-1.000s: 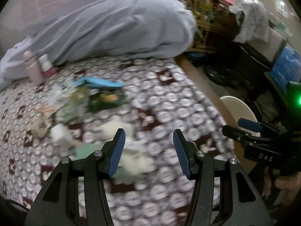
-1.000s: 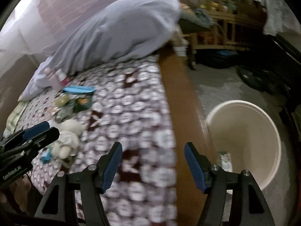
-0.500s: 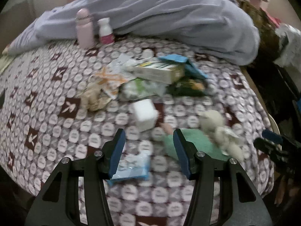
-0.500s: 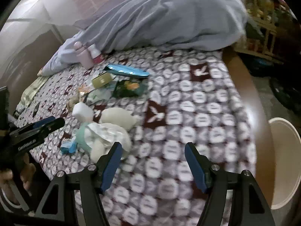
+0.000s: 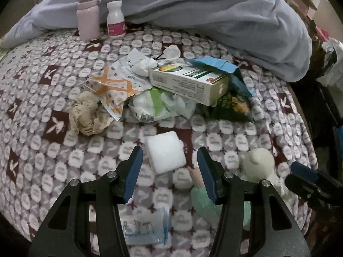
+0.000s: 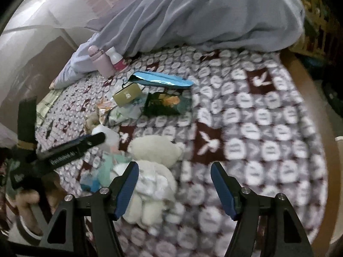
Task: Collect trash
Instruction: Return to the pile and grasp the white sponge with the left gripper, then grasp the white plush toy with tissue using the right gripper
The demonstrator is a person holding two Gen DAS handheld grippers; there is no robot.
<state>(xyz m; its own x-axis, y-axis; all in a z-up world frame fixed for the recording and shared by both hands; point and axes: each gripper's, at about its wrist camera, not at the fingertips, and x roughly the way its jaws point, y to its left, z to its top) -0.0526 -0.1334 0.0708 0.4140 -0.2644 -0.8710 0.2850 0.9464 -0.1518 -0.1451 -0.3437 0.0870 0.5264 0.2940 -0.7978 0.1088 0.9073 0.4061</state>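
Trash lies in a heap on the patterned bedspread: a white and green carton (image 5: 188, 81) (image 6: 126, 95), a blue wrapper (image 5: 225, 66) (image 6: 160, 81), a dark green snack bag (image 5: 231, 107) (image 6: 165, 105), an orange-printed wrapper (image 5: 115, 87), a crumpled brown tissue (image 5: 86, 113) and a clear green-white bag (image 5: 156, 105). My left gripper (image 5: 169, 165) hangs open just above a white foam block (image 5: 165, 154), with nothing between its fingers. My right gripper (image 6: 174, 182) is open over the bedspread, beside a white plush toy (image 6: 154, 160) (image 5: 260, 162).
A pink flask (image 5: 88, 15) and a white pill bottle (image 5: 115, 19) stand by the grey-blue duvet (image 5: 193, 10). A blue-white packet (image 5: 145, 227) lies near the bed's front edge. The wooden bed frame (image 6: 310, 90) and a pale bucket rim (image 6: 338, 171) are on the right.
Both grippers swung left from the bucket and bed edge over the trash heap. The left one came down toward the foam block. Neither set of jaws changed.
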